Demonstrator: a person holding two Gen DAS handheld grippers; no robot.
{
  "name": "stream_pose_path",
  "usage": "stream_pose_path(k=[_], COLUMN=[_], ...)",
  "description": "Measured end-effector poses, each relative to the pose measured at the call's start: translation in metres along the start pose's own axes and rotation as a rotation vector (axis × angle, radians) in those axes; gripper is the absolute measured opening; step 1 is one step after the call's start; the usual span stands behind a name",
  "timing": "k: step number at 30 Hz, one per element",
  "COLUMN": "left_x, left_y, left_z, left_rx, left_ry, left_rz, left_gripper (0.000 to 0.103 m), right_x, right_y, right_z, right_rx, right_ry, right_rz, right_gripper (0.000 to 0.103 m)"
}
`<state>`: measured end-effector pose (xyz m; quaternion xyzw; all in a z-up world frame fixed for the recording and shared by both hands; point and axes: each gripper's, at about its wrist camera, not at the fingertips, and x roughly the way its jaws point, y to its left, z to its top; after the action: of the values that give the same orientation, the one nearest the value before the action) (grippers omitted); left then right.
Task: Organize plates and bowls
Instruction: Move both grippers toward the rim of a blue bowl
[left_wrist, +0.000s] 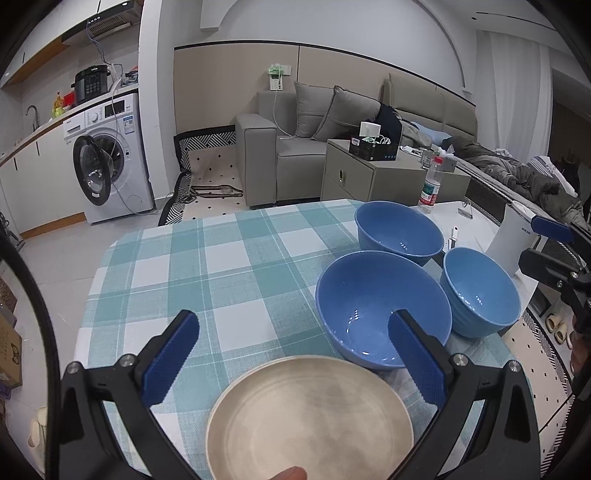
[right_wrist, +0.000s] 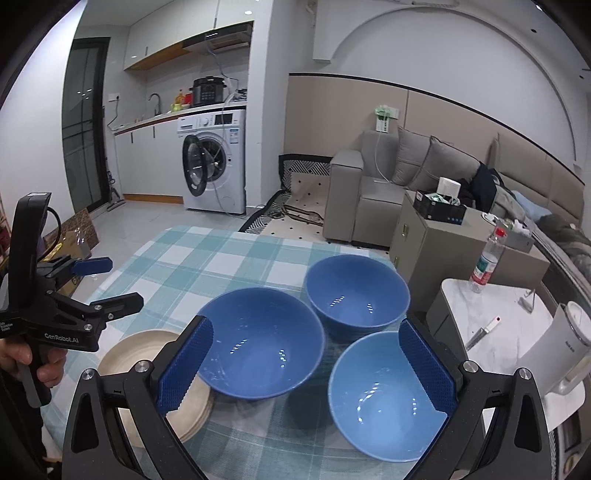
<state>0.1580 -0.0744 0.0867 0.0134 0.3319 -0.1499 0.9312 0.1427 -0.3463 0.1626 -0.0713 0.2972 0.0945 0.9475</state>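
Note:
Three blue bowls stand on the checked tablecloth (left_wrist: 221, 266): a large one (left_wrist: 382, 306) (right_wrist: 258, 343), a far one (left_wrist: 399, 230) (right_wrist: 356, 291) and a near right one (left_wrist: 480, 291) (right_wrist: 384, 395). A stack of beige plates (left_wrist: 308, 417) (right_wrist: 147, 354) lies at the front left. My left gripper (left_wrist: 291, 350) is open above the plates and also shows in the right wrist view (right_wrist: 114, 284). My right gripper (right_wrist: 306, 365) is open above the bowls and empty; in the left wrist view (left_wrist: 543, 243) it is at the right edge.
A white side table (right_wrist: 495, 302) to the right holds a water bottle (right_wrist: 487, 262), a white kettle (right_wrist: 561, 347) and a small knife. Beyond are a grey sofa (left_wrist: 295, 147), a cabinet (left_wrist: 369, 173) and a washing machine (left_wrist: 107, 158). Boxes sit on the floor left.

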Motion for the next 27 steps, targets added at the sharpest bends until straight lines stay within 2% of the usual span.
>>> stream_pose_path(k=[14, 27], left_x=[0.046, 0.085], left_y=[-0.024, -0.04], left_z=[0.036, 0.057], left_rx=[0.05, 0.084], left_ry=[0.048, 0.099], left_rz=[-0.058, -0.095], left_gripper=[0.103, 0.103], right_x=[0.031, 0.067], right_y=[-0.067, -0.096], right_z=[0.001, 0.006], right_rx=[0.143, 0.201], right_ry=[0.055, 0.107], right_rz=[-0.065, -0.072], right_gripper=[0.102, 0.102])
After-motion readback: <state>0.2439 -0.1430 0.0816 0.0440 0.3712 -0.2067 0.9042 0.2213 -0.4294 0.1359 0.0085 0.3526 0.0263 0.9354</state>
